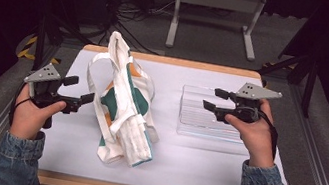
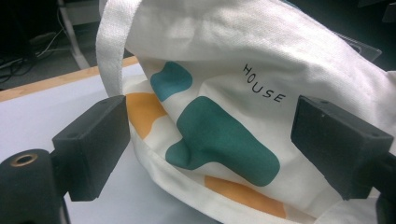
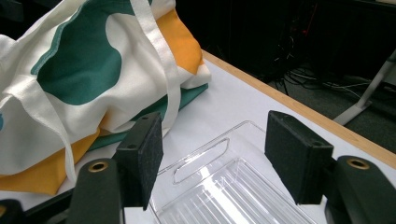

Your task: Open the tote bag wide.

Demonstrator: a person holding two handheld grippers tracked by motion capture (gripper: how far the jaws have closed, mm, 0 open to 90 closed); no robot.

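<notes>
— What does the tote bag (image 1: 122, 108) look like?
— White cloth with green and orange patches, the word HOUSE printed on it.
— And how does it lie?
— Crumpled on its side on the counter (image 1: 202, 159), straps loose.

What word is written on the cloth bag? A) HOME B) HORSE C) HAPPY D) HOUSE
D: in the left gripper view the tote bag has the black letters HOUSE printed on its white cloth, just above the big green blob.
</notes>
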